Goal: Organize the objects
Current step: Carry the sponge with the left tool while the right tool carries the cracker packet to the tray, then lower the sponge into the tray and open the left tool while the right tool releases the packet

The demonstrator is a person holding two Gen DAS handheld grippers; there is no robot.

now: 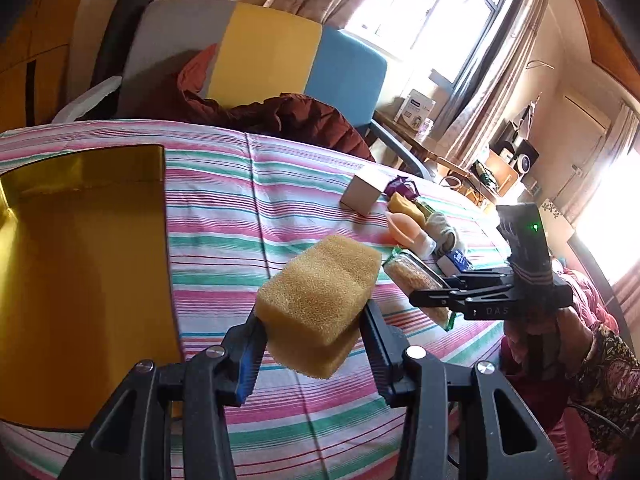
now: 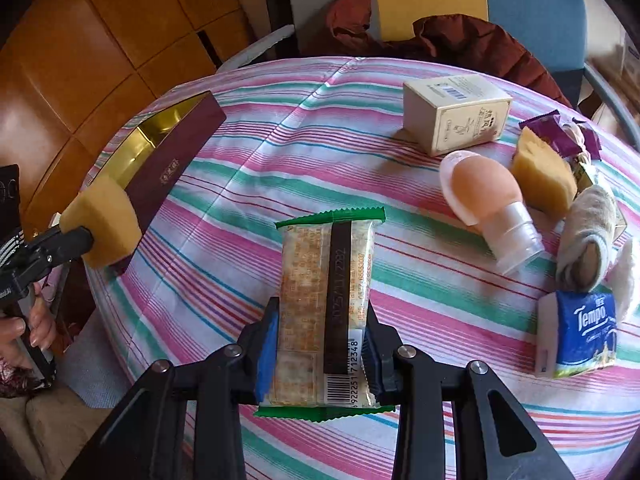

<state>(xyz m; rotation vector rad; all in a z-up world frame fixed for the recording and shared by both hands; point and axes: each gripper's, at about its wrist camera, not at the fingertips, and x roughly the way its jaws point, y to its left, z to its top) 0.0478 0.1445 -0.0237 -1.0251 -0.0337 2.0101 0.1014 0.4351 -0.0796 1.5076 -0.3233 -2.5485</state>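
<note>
My left gripper is shut on a yellow sponge, held above the striped cloth just right of the open gold-lined box. From the right wrist view the same sponge hangs at the box's near corner, with the left gripper clamped on it. My right gripper is shut on a clear snack packet with green ends, lifted over the cloth. In the left wrist view that packet shows in the right gripper.
On the cloth's far right lie a cream carton, a peach-tipped bottle, a second sponge, purple wrappers, rolled socks and a Tempo tissue pack. A brown jacket drapes over the chair behind.
</note>
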